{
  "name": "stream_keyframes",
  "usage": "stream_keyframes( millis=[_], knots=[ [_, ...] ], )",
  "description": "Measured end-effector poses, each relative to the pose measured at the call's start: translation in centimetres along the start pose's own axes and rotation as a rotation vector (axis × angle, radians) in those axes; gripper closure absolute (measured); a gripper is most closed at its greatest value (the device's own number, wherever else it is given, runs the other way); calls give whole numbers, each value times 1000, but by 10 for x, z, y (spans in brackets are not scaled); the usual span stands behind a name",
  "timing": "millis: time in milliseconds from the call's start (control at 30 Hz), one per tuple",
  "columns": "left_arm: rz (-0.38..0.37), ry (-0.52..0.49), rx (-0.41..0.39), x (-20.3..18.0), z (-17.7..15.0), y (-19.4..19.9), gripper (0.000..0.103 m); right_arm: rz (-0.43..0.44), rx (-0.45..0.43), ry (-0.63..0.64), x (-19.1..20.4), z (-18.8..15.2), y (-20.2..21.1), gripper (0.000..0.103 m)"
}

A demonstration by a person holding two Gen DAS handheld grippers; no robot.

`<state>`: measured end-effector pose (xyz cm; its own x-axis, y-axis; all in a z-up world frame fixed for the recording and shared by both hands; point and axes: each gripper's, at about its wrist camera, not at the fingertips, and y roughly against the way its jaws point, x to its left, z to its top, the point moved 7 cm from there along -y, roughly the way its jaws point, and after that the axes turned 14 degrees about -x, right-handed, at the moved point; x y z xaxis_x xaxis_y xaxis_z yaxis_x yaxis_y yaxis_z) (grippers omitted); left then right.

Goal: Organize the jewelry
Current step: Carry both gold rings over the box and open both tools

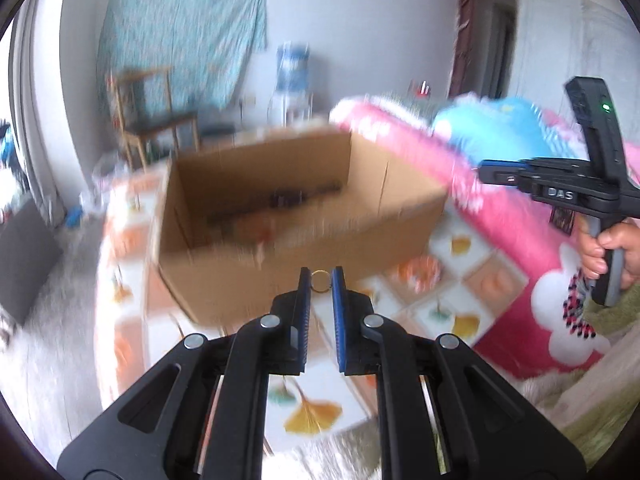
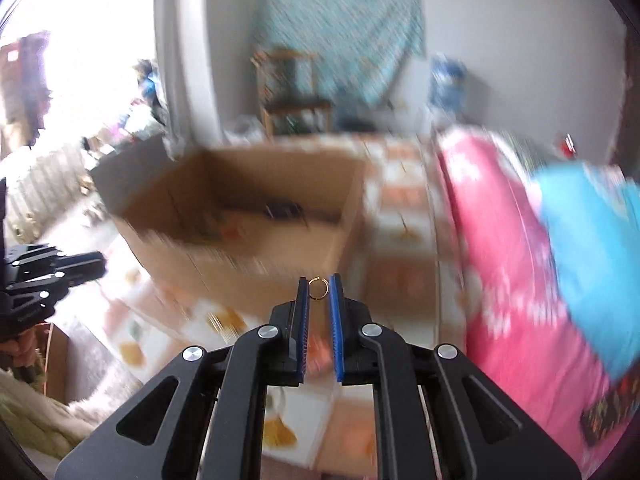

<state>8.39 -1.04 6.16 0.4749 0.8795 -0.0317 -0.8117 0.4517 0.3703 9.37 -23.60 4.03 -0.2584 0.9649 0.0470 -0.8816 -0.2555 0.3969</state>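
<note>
Patterned bed cover (image 1: 460,256) carries an open cardboard box (image 1: 280,216), with a pink quilt (image 1: 500,216) close along its right side. Left gripper (image 1: 320,280) pinches a gold ring (image 1: 320,281) just before the box's near edge; right gripper (image 2: 319,287) pinches a second ring (image 2: 319,288) likewise.
</note>
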Motion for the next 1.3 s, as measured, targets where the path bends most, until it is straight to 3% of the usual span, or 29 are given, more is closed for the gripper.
stream_keyframes(
  millis=[133,200,333,433,600,667,733,867,1033,1233,1300],
  knots=[
    [-41,-18,-76,1,45,-13,93,152,-40,29,15,45,-26,93],
    [-71,-9,-42,4,55,-39,93,224,8,28,19,55,-51,93],
    [-96,45,146,16,52,-106,93,304,195,42,21,52,-119,93],
    [-140,166,313,28,36,-155,93,348,364,-30,19,35,-164,93],
    [-190,371,497,42,18,-210,93,341,483,-3,19,20,-211,93],
    [-156,390,533,44,12,-222,93,333,504,19,20,16,-221,92],
    [-130,389,537,45,12,-230,93,328,516,25,19,13,-230,92],
    [-110,396,545,47,9,-240,70,319,509,19,11,13,-235,92],
    [-81,373,528,51,12,-243,67,300,481,-18,-4,20,-236,92],
    [-63,377,435,62,33,-216,62,291,412,-55,-15,41,-207,91],
    [-58,373,391,65,44,-200,59,293,385,-72,-17,49,-195,83]
  ],
)
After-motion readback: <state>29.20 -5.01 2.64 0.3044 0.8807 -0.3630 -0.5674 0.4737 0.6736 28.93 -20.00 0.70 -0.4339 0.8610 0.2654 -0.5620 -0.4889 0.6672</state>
